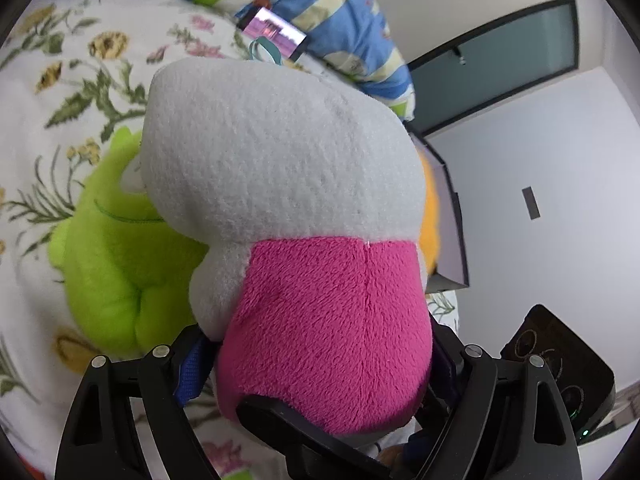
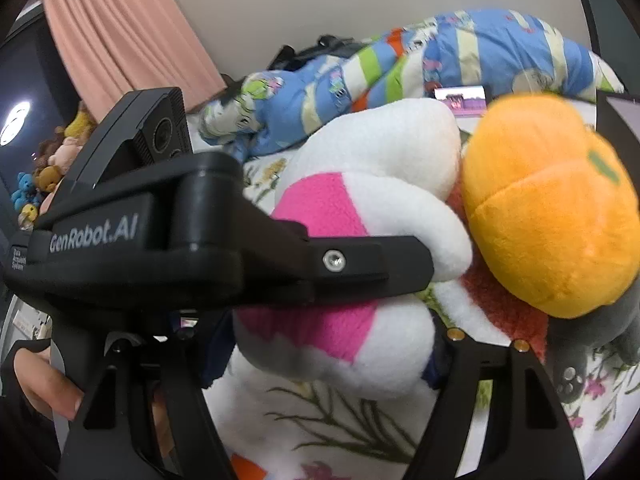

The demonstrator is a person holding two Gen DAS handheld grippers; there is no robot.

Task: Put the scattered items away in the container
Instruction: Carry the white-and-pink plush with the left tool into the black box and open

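Note:
A white and pink plush toy fills the left wrist view. My left gripper is shut on its pink lower part, above the floral bed. The same toy shows in the right wrist view with the left gripper's black arm across it. My right gripper sits with its fingers on either side of the toy's white bottom; its tips are hidden. A green plush lies left of the held toy. An orange plush lies to the right, over a red and grey plush.
The floral bedsheet covers the bed. A striped blue quilt is bunched at the back, with a small shiny pink box beside it. A grey box wall stands right of the toys. A pink curtain hangs far left.

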